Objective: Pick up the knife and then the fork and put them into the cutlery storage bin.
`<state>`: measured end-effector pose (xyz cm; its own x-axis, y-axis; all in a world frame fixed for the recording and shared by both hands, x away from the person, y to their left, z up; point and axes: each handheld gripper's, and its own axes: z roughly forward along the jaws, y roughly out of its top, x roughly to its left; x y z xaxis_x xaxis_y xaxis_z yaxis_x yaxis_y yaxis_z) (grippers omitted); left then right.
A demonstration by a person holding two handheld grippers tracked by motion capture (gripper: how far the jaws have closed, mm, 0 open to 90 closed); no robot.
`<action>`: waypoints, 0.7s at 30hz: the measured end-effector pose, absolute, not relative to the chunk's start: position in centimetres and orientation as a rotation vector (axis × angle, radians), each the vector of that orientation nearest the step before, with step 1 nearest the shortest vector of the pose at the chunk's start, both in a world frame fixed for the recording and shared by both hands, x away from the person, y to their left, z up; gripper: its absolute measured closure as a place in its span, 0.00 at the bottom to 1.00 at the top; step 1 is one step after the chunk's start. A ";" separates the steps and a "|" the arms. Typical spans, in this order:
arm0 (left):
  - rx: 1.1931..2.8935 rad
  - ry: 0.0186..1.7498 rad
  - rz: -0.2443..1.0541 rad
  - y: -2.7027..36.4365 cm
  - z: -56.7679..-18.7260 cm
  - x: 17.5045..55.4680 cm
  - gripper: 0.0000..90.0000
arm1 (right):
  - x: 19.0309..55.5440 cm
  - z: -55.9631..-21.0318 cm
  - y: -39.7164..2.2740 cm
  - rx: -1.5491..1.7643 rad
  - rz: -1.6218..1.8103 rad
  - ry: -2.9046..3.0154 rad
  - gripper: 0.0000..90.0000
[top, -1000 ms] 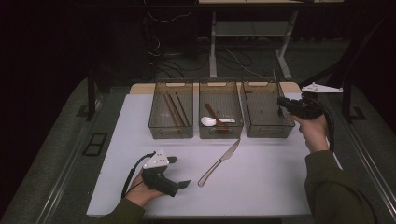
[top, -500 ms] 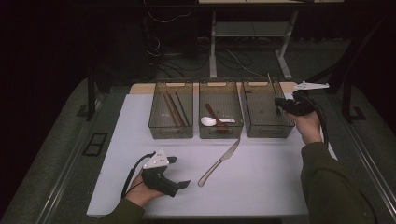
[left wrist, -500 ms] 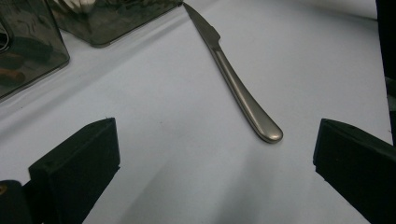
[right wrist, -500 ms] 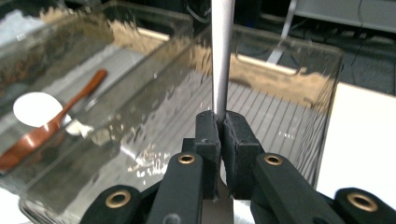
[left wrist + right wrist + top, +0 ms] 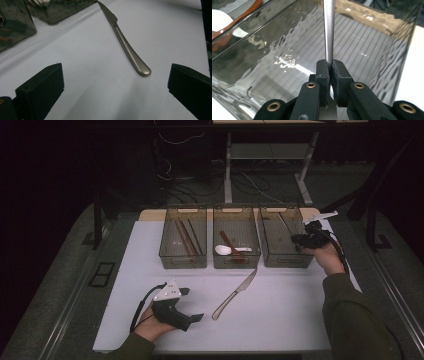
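While the right gripper [image 5: 304,239] hangs over the rightmost of three clear bins [image 5: 286,240], its pads are pinched tight on a slim metal utensil [image 5: 329,27] — only the flat steel shaft shows, rising straight out from between the jaws in the right gripper view, so what kind of utensil it is cannot be told. Below and around that shaft lies the bin's ribbed floor. In the high view a thin dark piece leans along this bin's far side.

Just beyond the gripper to its left, the middle bin [image 5: 236,240] holds a white spoon [image 5: 226,250] and a brown wooden-looking one [image 5: 230,245]. Farther off, the left bin [image 5: 183,240] holds dark chopsticks [image 5: 186,239].

The left gripper [image 5: 192,305] rests low on the white mat [image 5: 280,320], jaws spread wide and holding nothing. Ahead of it, slightly toward its right jaw, a table knife [image 5: 127,45] lies flat on the mat — handle end nearest, blade pointing away toward the bins.
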<state>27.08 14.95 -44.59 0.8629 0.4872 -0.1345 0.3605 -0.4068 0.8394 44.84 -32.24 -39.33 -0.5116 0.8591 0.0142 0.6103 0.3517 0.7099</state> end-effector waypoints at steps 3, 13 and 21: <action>2.038 0.618 0.159 15.0 -44.6 27.1 0.00 | 44.8 -39.2 -32.2 1.290 0.969 2.253 0.88; 2.038 0.618 0.158 14.9 -44.6 27.1 0.00 | 44.0 -38.0 -32.6 1.317 1.081 2.206 0.72; 2.039 0.616 0.158 14.9 -44.6 27.0 0.00 | 41.8 -36.3 -32.2 1.277 1.166 2.199 0.58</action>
<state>27.04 14.90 -44.59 0.8637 0.4856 -0.1351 0.3606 -0.4080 0.8388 41.77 -32.16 -36.26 -0.5368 0.8372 0.1046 0.5562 0.2579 0.7901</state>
